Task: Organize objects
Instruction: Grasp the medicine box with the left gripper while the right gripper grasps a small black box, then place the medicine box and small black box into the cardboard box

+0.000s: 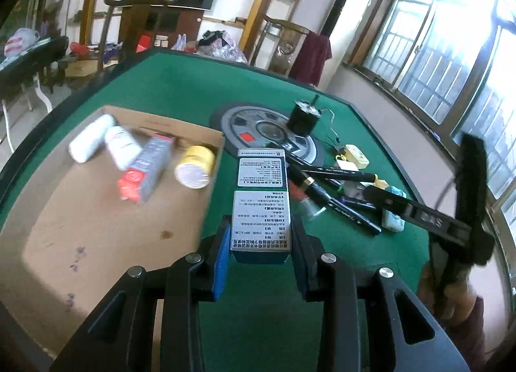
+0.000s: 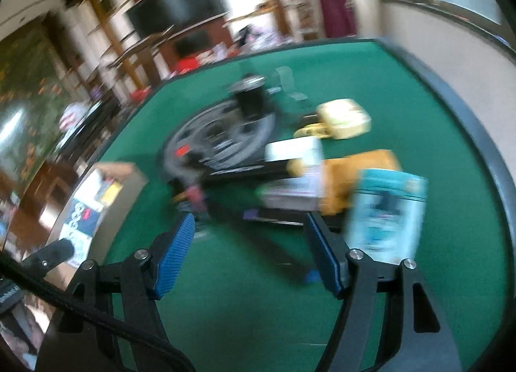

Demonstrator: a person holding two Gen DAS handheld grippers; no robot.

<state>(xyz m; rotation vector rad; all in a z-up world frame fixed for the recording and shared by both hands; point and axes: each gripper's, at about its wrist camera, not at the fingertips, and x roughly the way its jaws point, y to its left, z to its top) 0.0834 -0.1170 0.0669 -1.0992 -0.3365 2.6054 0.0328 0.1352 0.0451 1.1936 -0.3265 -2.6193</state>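
Note:
My left gripper (image 1: pixel 261 239) is shut on a tall teal and silver medicine box (image 1: pixel 262 198), held upright above the green table (image 1: pixel 180 88) just right of the cardboard tray (image 1: pixel 80 210). In the tray lie two white bottles (image 1: pixel 92 141), a grey and red box (image 1: pixel 146 167) and a yellow-capped jar (image 1: pixel 195 167). My right gripper (image 2: pixel 250 220) stands open over black pens (image 2: pixel 258 210), with nothing between its blue pads (image 2: pixel 179 243). A light teal box (image 2: pixel 387 210) sits just right of its right finger. The right wrist view is blurred.
A pile lies mid-table: a grey wheel (image 1: pixel 267 130), a black motor (image 1: pixel 303 117), a yellow device (image 1: pixel 354 156), black pens (image 1: pixel 338 191) and a teal packet (image 1: pixel 393 214). The right wrist view also shows a brown object (image 2: pixel 358 172) and a white box (image 2: pixel 296 152). The table edge (image 2: pixel 477 133) curves at right.

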